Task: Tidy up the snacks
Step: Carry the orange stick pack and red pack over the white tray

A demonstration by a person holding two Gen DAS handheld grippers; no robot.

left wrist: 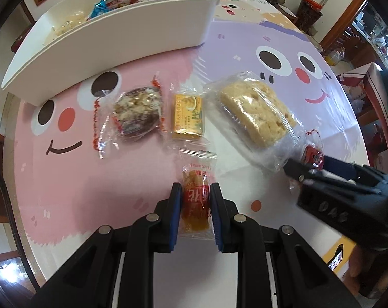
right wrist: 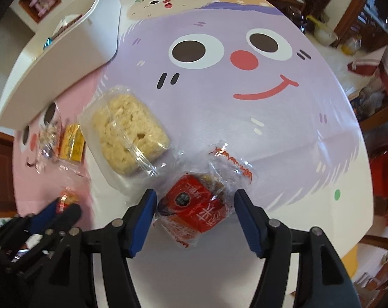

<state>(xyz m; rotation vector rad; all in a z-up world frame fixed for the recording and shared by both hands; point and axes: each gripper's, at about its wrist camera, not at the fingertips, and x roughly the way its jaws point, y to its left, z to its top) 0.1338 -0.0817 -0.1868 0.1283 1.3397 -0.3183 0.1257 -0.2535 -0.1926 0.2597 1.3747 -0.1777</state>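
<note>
Left gripper [left wrist: 195, 200] squeezing the small orange-red wrapped candy [left wrist: 195, 197], right gripper [right wrist: 195, 213] wide around the red wrapped snack [right wrist: 194, 205] lying on the cartoon tablecloth [right wrist: 219, 118], white bin [left wrist: 112, 38] far side, lots of free cloth beyond.

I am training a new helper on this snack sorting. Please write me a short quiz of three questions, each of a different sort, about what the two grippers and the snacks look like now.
1. True or false: the left gripper is shut on the orange candy.
2. Multiple choice: the red snack between the fingers of the right gripper is
A. clamped by both pads
B. lying between open jaws
C. inside the white bin
3. Fill in: on the table, the yellow packet lies between the dark nut cake and the pale ____ cake.

Key: 1 true; 2 B; 3 rice.
</note>
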